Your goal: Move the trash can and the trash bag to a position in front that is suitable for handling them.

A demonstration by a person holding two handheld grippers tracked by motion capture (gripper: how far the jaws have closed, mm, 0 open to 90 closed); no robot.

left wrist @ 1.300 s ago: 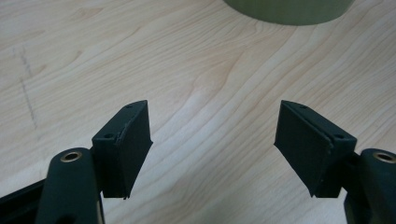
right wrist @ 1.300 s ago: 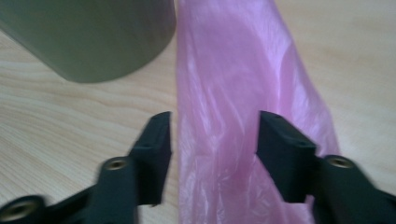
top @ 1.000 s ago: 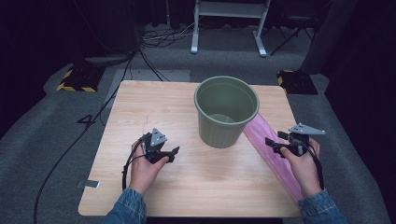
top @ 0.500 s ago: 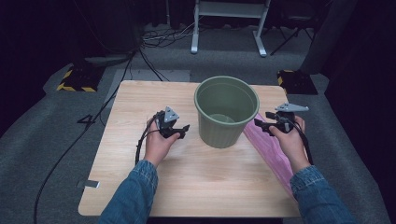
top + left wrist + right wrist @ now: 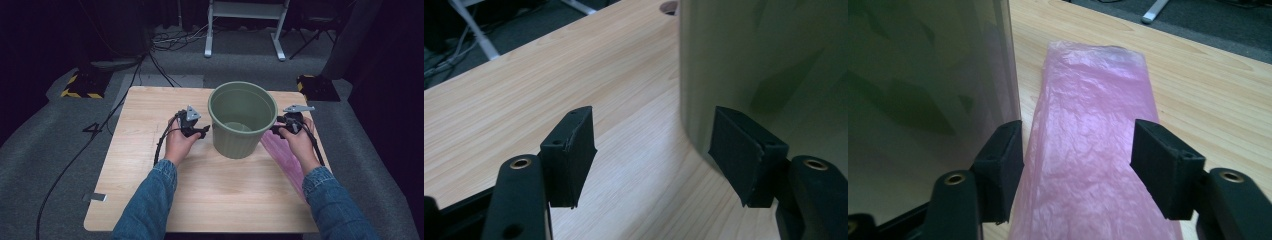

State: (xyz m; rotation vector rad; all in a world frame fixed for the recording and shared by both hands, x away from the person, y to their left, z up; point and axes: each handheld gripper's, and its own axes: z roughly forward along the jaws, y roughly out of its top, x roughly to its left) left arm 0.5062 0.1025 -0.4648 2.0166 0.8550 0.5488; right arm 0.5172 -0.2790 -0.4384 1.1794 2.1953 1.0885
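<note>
A green plastic bucket (image 5: pixel 242 120) stands upright near the middle of the wooden table (image 5: pixel 150 100). A flat pink plastic bag (image 5: pixel 285 155) lies on the table to its right. My left gripper (image 5: pixel 206 132) is open right beside the bucket's left wall (image 5: pixel 764 65), one jaw close against it. My right gripper (image 5: pixel 274 131) is open at the bucket's right wall (image 5: pixel 923 75), hovering over the pink bag (image 5: pixel 1088 140). Neither holds anything.
The bucket looks empty inside. Beyond the table's far edge are a metal stand (image 5: pixel 245 25), loose cables (image 5: pixel 175 40) and yellow-black striped blocks (image 5: pixel 80 85) on the grey floor. A cable hole (image 5: pixel 669 6) sits in the tabletop.
Both hands have moved forward and inward from the table's near half, ending on either side of the bucket. The bucket and the bag have stayed put.
</note>
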